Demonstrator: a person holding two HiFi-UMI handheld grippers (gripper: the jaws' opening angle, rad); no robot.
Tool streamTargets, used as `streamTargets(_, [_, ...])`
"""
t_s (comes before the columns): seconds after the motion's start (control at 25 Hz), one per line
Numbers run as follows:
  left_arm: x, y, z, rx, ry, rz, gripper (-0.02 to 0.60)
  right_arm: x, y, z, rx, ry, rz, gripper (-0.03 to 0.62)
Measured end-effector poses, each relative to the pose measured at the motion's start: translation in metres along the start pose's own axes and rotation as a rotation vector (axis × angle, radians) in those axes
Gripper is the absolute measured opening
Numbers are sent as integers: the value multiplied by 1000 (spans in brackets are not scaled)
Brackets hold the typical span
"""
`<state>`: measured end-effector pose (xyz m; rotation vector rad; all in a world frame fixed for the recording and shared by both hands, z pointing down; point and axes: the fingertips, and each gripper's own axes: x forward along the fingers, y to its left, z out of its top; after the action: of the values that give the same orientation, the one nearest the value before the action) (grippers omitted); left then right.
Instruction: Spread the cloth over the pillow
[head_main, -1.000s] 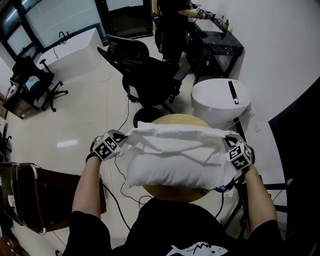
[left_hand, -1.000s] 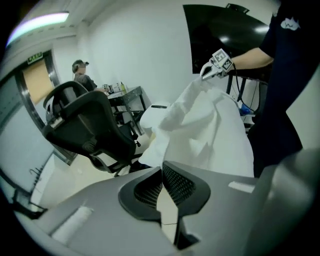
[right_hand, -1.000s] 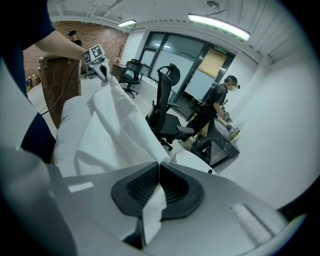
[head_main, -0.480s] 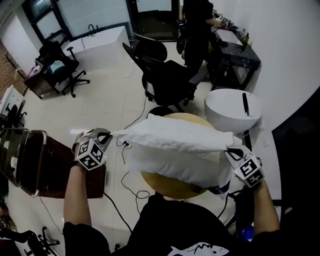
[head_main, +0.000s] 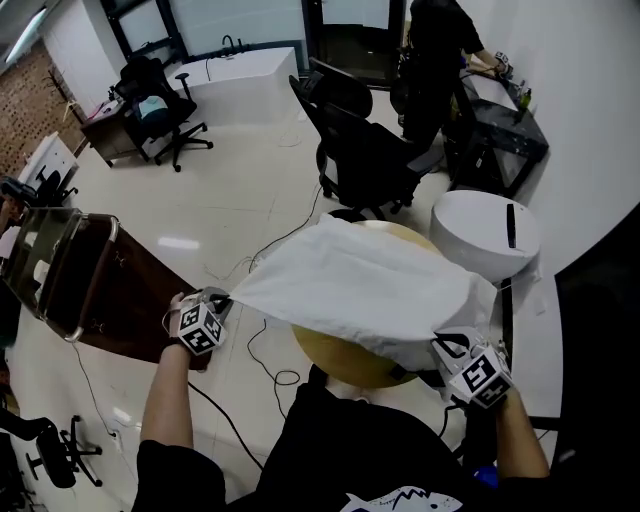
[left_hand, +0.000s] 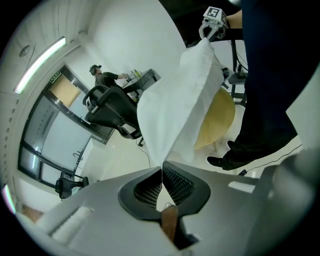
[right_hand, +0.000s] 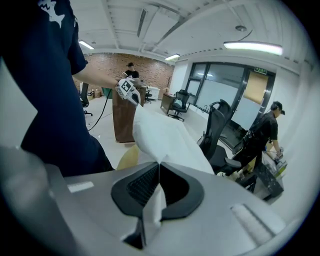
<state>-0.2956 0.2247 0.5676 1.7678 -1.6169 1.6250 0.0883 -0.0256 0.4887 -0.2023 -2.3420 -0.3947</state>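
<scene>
A white cloth hangs stretched between my two grippers above a round yellow table. My left gripper is shut on the cloth's left corner, out past the table's left edge. At the table's near right, my right gripper is shut on the other corner. In the left gripper view the jaws pinch the cloth, which runs up to the right gripper. In the right gripper view the cloth leads from the jaws to the left gripper. The cloth hides the pillow.
Black office chairs stand beyond the table. A white round stand is at the right and a brown cabinet at the left. Cables lie on the floor. A person stands at a black desk far back.
Both grippers have moved apart and toward me, the left one far out to the left. The cloth has been drawn out flat, and the pillow seen under it earlier is now covered.
</scene>
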Motion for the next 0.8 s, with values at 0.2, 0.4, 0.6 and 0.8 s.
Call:
streamTargets(0.2, [50,-42,-26,-31,83,-74,0,21,20,-20,-25,48,0,12])
streamTargets(0.4, [96,-73,-43,-96,190,-192,39,34,27,-29,1,69,-9,12])
streamTargets(0.6, [118,-90,-48,-142,224,-298,180,39,31,-34,8,101,-29,12])
streamTargets(0.8, [112,-78,-34,-146,169,-310,236,26,29,-23,6,51,-53,66])
